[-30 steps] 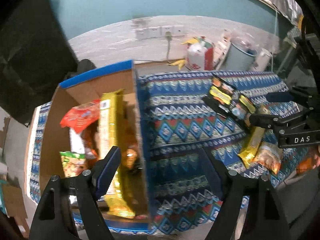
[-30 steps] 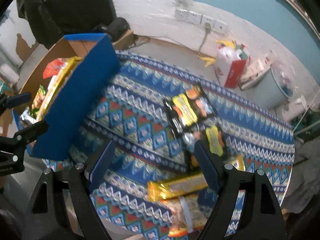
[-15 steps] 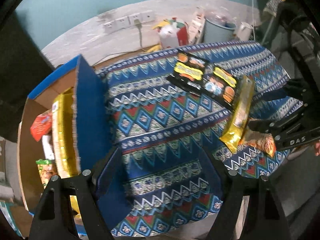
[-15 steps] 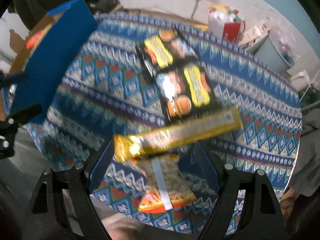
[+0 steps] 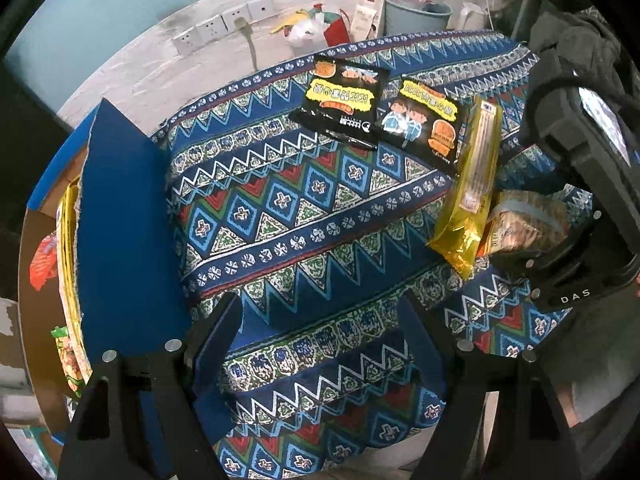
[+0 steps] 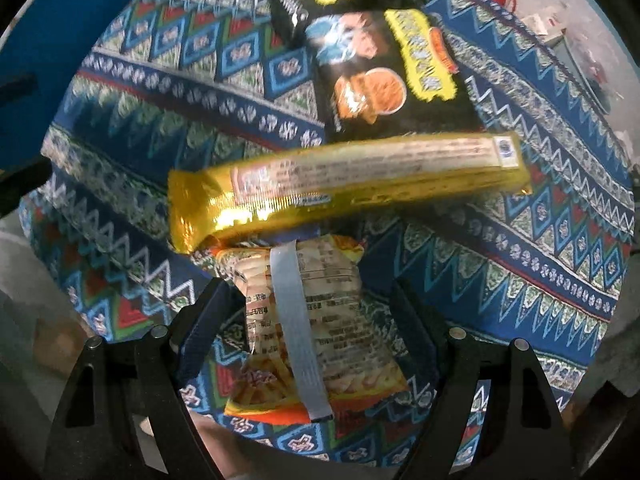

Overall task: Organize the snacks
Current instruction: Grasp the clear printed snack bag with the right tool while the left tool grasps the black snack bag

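Snacks lie on the patterned cloth [image 5: 304, 216] — two black packets [image 5: 340, 100] upper centre in my left view, a long gold packet [image 6: 344, 184] across the middle of my right view. My right tongs [image 6: 310, 312] stand wide apart, straddling an orange noodle bag [image 6: 316, 340] whose top tucks under the gold one; the pads don't press it. My left tongs [image 5: 320, 328] gape over bare cloth — blue box [image 5: 120, 220] at left.

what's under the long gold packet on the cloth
The gold packet lies across the top end of an orange snack bag, which lies on the patterned cloth. Its far edge appears to overlap a black packet. The covered parts of both cannot be seen.
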The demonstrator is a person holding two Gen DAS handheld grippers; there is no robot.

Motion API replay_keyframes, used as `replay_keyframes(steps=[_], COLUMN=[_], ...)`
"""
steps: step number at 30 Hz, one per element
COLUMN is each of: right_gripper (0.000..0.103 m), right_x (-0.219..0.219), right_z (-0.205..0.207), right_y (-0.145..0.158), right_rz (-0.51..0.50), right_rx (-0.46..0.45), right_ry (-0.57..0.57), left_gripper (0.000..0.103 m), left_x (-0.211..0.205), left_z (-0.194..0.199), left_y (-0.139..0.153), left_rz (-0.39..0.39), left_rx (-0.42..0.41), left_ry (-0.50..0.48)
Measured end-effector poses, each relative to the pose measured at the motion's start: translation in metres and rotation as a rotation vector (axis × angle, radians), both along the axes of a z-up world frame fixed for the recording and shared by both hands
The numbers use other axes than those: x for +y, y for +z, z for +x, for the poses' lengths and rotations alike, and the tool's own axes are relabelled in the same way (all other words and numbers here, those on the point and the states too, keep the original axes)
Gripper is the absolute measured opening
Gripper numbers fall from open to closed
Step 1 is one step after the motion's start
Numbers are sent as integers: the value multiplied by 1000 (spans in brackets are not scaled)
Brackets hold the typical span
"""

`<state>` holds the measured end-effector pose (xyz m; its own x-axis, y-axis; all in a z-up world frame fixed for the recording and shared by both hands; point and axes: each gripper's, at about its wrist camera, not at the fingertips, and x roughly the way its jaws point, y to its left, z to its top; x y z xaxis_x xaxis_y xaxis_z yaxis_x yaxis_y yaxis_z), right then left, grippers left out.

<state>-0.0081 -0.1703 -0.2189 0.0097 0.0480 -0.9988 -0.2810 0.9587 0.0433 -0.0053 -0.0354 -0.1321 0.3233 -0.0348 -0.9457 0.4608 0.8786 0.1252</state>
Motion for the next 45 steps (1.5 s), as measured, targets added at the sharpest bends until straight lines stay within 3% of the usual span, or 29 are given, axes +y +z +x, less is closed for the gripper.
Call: replay_keyframes(steps=[3, 5, 8, 15, 28, 38, 45], right_gripper=[74, 54, 49, 48, 48, 48, 48], right_x=[1, -2, -3, -22, -67, -78, -92], right_z=[-2, -4, -12, -22, 15, 52, 70], right_y=[-3, -3, 1, 34, 77, 79, 72], right_rz=[1, 30, 9, 23, 82, 94, 112], right_rx=[-3, 7, 0, -62, -239, -340, -359], right_ry=[7, 1, 4, -38, -198, -293, -340], left_gripper=[81, 81, 81, 81, 81, 81, 82], left_x=[1, 2, 4, 2, -23, -50, -76], left_z=[2, 3, 5, 13, 57, 106, 136], left_y=[0, 2, 6, 10, 20, 15, 5], left_rz=[-2, -12, -22, -39, -83, -124, -98], left_rx=[0, -1, -7, -16, -49, -44, -68], left_ry=[5, 10, 18, 34, 52, 69, 9])
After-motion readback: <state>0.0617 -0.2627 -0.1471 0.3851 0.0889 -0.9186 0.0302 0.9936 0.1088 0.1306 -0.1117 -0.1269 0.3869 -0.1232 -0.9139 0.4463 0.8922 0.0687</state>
